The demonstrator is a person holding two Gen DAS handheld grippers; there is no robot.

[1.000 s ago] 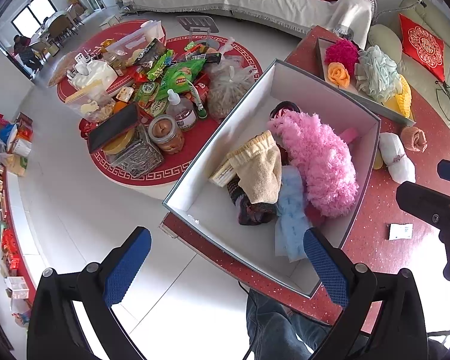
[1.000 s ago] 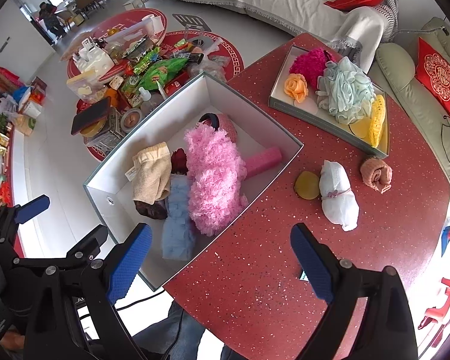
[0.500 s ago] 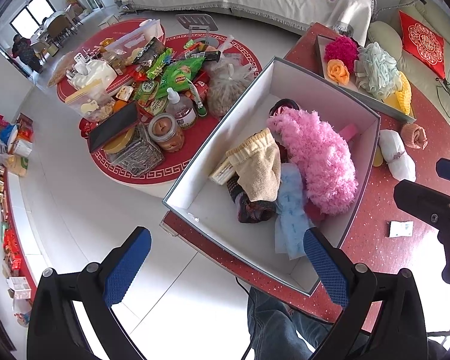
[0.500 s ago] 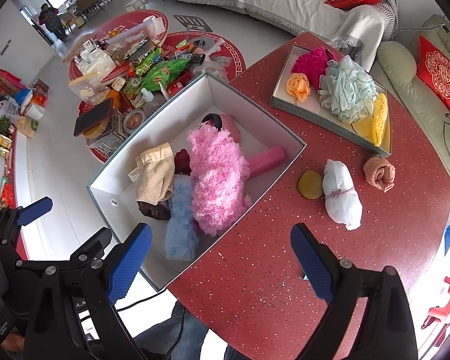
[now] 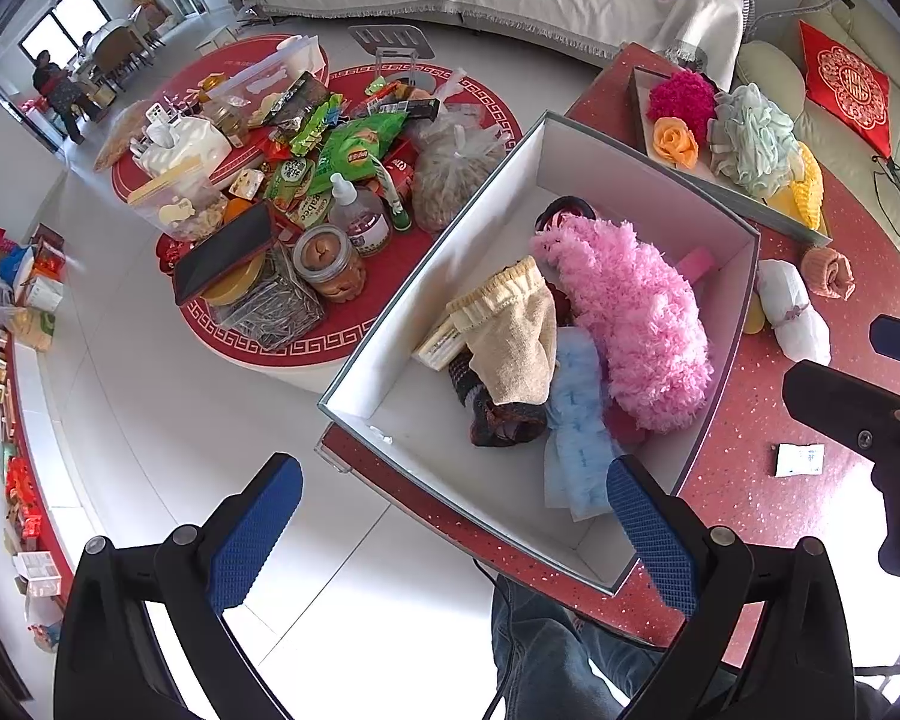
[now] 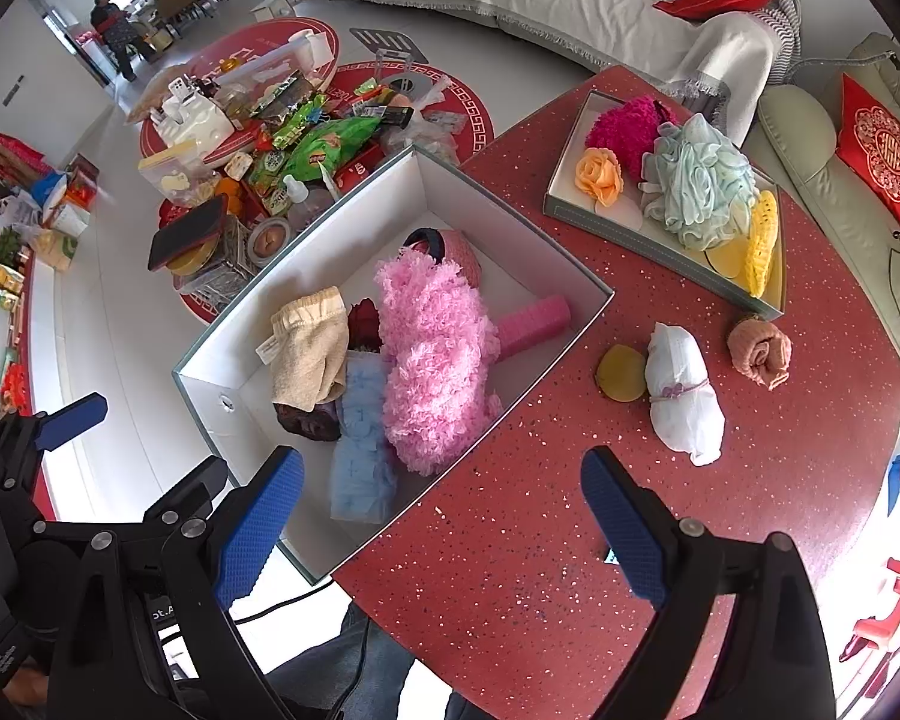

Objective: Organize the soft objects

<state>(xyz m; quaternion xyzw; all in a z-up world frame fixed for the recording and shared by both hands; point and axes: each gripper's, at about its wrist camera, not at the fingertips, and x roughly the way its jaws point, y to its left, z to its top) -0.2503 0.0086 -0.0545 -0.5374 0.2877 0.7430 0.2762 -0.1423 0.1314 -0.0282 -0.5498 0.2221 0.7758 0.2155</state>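
Observation:
A white box [image 6: 330, 222] stands on the red table [image 6: 510, 540] and holds a fluffy pink duster [image 6: 432, 354], a cream cloth [image 6: 309, 348], a pale blue cloth [image 6: 363, 450] and a pink roll [image 6: 537, 321]. On the table to its right lie a white bundle [image 6: 684, 402], a yellow sponge [image 6: 621, 372] and a rolled peach towel [image 6: 759, 351]. My right gripper [image 6: 441, 519] is open and empty above the table's near edge. My left gripper [image 5: 453, 525] is open and empty above the box's near corner [image 5: 354, 414].
A shallow tray [image 6: 660, 246] at the back of the table holds a magenta puff, an orange rose, a mint bath puff and yellow items. A low red round table [image 5: 306, 210] crowded with snacks and jars stands on the floor to the left. Sofas stand behind.
Both views have shifted only slightly. The objects in the box and on the table have not moved, and both grippers stay open.

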